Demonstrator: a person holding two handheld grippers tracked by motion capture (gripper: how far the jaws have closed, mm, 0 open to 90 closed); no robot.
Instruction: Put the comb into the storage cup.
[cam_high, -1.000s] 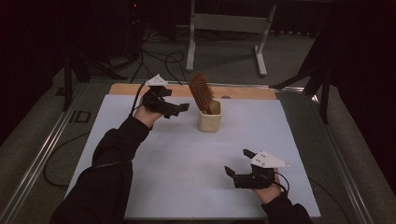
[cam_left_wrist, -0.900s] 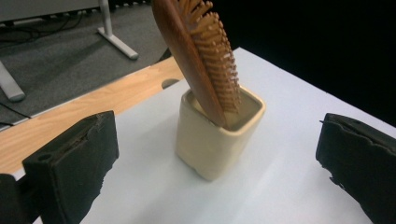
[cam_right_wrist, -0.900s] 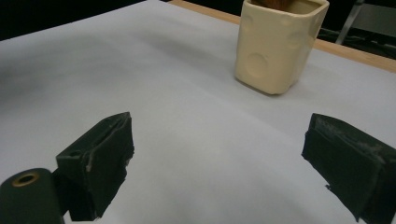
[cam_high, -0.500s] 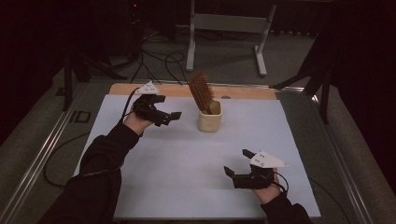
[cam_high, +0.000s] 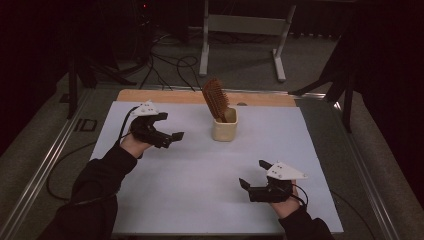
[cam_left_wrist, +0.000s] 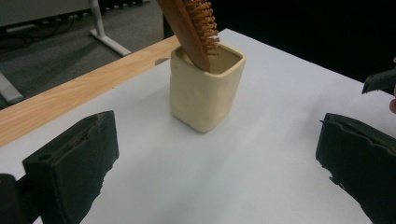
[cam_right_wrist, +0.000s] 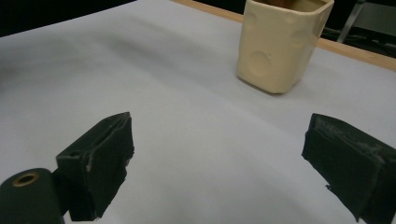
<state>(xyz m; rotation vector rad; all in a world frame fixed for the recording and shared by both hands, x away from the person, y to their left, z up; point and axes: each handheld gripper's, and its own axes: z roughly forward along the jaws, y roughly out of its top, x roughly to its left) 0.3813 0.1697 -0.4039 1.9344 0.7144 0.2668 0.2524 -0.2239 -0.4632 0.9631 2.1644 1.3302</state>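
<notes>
On white tabletop (cam_high: 200, 190) — wood strip (cam_high: 150, 96), dark room; grey floor (cam_high: 240, 65)

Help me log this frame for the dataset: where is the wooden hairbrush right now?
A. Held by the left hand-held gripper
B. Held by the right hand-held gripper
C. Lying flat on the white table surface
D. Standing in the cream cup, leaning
D: the wooden hairbrush stands tilted in the cream cup, while the left hand-held gripper and right hand-held gripper are both open, holding nothing.
</notes>
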